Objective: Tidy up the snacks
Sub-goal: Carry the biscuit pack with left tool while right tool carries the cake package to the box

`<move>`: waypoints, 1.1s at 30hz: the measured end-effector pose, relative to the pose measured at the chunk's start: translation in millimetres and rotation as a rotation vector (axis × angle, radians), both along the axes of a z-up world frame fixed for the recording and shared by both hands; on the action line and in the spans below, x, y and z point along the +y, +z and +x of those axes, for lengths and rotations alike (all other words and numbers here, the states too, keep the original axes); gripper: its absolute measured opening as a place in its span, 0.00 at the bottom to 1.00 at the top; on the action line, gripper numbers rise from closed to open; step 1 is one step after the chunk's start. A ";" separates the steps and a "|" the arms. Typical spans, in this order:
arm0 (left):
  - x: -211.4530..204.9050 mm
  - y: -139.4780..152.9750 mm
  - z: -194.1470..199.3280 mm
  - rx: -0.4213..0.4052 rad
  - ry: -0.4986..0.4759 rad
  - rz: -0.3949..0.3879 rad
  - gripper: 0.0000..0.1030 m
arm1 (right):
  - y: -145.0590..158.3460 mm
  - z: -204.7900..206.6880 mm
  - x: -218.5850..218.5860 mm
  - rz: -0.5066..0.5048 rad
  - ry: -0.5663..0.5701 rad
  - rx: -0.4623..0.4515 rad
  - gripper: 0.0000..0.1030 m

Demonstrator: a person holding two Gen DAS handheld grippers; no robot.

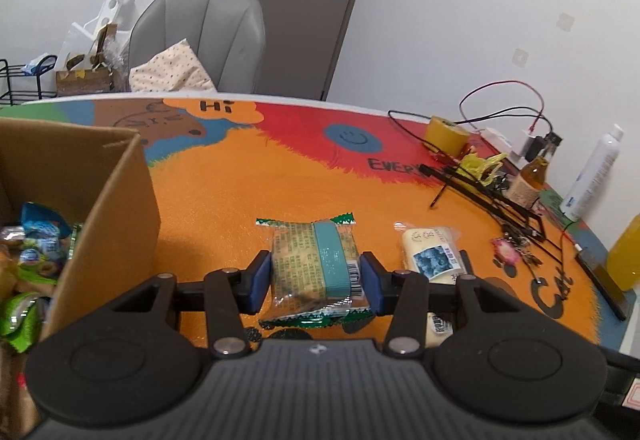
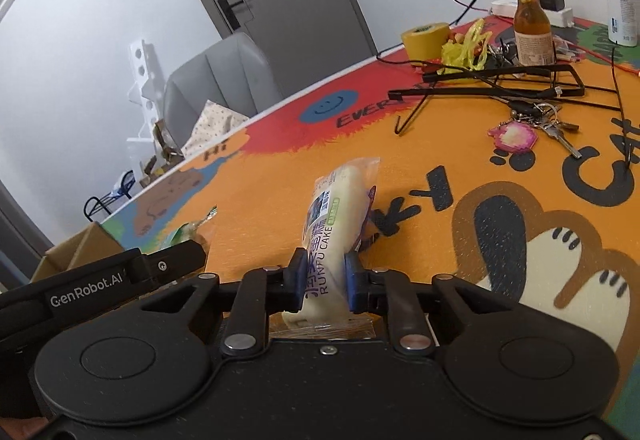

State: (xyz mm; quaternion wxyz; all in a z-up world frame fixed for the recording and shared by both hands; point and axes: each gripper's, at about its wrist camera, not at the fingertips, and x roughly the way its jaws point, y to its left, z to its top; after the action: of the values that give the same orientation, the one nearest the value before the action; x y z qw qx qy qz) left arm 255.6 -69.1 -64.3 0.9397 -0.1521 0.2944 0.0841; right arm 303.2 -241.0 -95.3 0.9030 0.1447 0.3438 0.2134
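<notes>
A: Two snacks in hand? Any left?

B: Yes. Left gripper [image 1: 316, 274] clamps the green-banded snack pack [image 1: 316, 264]; right gripper [image 2: 323, 280] pinches the Runfu cake [image 2: 332, 215].

A: Box?

B: Cardboard box [image 1: 100, 199] at nine o'clock, already partly filled; no loose snacks visible on the bench [image 1: 224, 199].

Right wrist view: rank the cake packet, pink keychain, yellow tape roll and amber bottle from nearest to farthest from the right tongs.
1. Cake packet: gripped in the right tongs.
2. Pink keychain: right of centre on the mat.
3. Yellow tape roll and amber bottle: both near the table's far edge, too close to call.
</notes>
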 end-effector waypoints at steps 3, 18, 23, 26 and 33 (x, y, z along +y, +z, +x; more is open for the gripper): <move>1.4 7.0 -10.3 -0.019 -0.009 -0.001 0.45 | 6.8 -9.3 2.3 0.007 -0.001 -0.019 0.17; 20.3 37.8 -57.6 -0.112 -0.034 -0.031 0.45 | 36.7 -45.9 16.9 0.012 0.002 -0.102 0.17; 30.4 41.9 -68.3 -0.126 -0.029 -0.040 0.45 | 43.0 -56.5 20.7 0.016 0.000 -0.119 0.17; 36.5 46.2 -75.2 -0.140 -0.023 -0.042 0.45 | 46.7 -61.0 24.4 0.016 0.005 -0.129 0.17; 49.6 55.6 -92.4 -0.172 -0.009 -0.049 0.45 | 58.3 -73.7 35.3 0.010 0.021 -0.159 0.17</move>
State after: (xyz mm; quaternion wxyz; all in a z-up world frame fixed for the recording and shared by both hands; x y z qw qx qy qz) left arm 163.1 -19.5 -8.7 0.9579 -0.1806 0.2151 0.0594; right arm 229.5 -205.7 -37.1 0.9244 0.1284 0.2712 0.2354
